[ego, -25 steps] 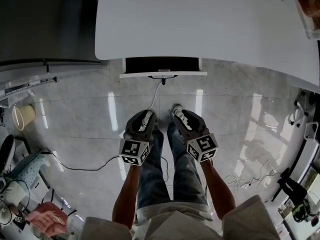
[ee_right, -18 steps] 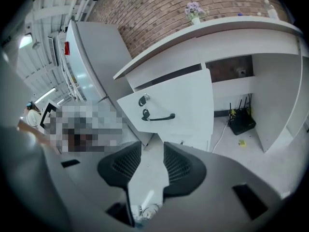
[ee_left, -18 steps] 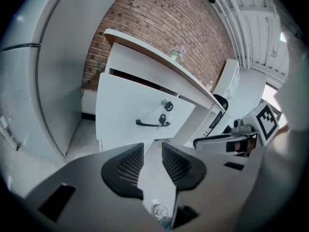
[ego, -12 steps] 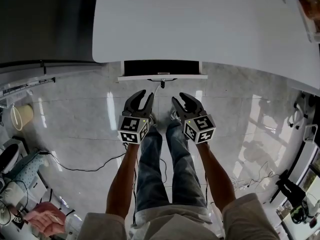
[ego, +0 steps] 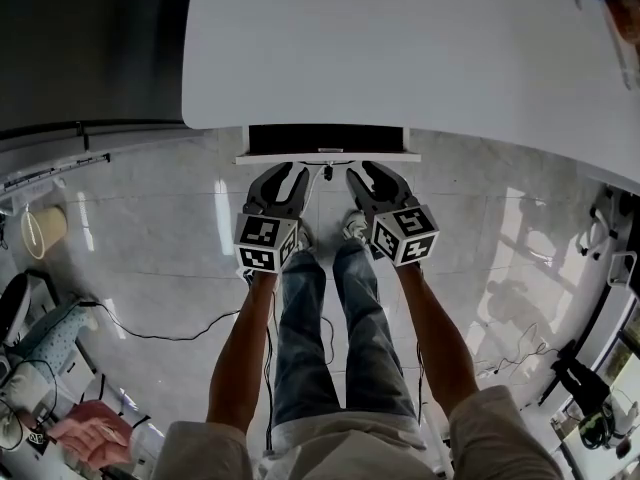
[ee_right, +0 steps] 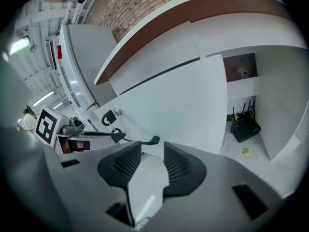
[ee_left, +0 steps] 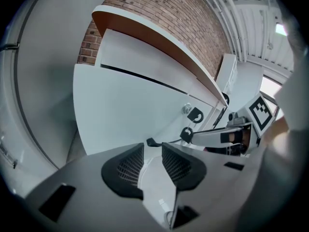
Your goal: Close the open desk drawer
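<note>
Drawer (ego: 325, 140) stands partly out from under the white desk top (ego: 400, 48), at the middle of its near edge. Nearest are the person's jeans (ego: 300, 338) and bare forearms. Ahead of them the left gripper (ego: 287, 178) and right gripper (ego: 370, 176) sit side by side. Both have their jaws apart with nothing between them. Their tips are just before the drawer's white front panel (ee_left: 130, 105); whether they touch it cannot be told.
</note>
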The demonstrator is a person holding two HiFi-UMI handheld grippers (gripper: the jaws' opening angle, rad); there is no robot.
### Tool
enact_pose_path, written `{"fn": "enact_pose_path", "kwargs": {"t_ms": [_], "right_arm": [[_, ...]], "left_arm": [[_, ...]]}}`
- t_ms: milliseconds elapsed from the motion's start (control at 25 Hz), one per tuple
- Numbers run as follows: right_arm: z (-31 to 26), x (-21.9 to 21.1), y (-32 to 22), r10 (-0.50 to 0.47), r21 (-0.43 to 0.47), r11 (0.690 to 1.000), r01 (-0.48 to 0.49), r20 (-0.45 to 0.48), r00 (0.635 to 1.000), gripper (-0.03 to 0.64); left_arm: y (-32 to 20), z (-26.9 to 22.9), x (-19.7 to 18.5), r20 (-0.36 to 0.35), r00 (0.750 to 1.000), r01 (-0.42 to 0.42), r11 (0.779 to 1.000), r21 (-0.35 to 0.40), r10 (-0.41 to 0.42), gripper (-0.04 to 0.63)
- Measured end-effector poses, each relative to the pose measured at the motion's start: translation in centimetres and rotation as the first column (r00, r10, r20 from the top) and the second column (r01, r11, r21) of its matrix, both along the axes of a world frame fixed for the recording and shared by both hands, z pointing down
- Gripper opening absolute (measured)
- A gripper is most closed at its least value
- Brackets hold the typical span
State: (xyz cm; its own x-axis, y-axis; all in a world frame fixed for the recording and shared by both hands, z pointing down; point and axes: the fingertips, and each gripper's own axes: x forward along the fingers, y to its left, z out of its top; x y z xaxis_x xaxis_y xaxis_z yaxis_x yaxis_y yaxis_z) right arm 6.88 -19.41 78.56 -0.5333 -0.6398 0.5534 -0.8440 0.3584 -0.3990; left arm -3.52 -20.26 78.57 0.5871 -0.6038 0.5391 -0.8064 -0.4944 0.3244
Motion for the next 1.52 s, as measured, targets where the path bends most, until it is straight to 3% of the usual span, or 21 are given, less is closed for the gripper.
{"fn": "enact_pose_path", "kwargs": {"t_ms": [960,1520], "right_arm": [[0.1,-1.0,-1.7,0.017,-0.006,1.000,-0.017,-0.042,0.999,0.129],[-0.1,-1.1,-7.4,0.039,0.035,0.999,-0.037,-0.056,0.998,0.129]], "left_arm": [[-1.6,-0.2,0.6,0.002,1.000,-0.019,1.000,-0.004,0.019,0.117],[-7.4,-0.3,0.5,0.030,0.999,-0.038,0.999,0.038,0.037,0.121]]}}
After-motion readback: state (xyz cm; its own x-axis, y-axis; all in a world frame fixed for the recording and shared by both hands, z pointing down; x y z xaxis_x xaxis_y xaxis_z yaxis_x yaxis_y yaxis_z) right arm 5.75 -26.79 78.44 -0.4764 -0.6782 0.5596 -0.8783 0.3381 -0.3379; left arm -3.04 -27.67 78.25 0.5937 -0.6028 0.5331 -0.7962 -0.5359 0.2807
